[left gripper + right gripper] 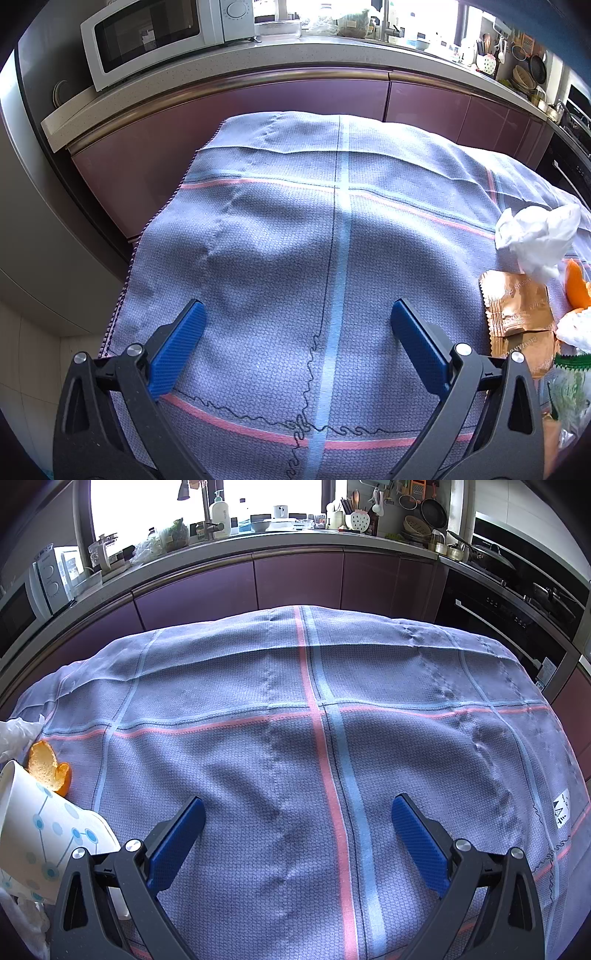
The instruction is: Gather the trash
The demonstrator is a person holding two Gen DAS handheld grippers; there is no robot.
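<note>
Trash lies in a cluster on a blue-grey cloth [277, 240]. In the left wrist view, at the right edge, I see a crumpled white tissue [535, 236], a copper snack wrapper [517, 306], an orange peel [576, 288] and a clear bag with a green edge [569, 387]. My left gripper [297, 317] is open and empty over bare cloth, left of the trash. In the right wrist view, at the left edge, lie the orange peel [48, 764], a tipped paper cup with blue dots [48, 838] and the white tissue [14, 734]. My right gripper [297, 812] is open and empty, right of the trash.
The cloth [332, 701] covers a table. Beyond it runs a counter with purple cabinets [258, 99], a white microwave [155, 33] at the left, a sink tap [207, 513] by the window, and a black oven [509, 624] at the right.
</note>
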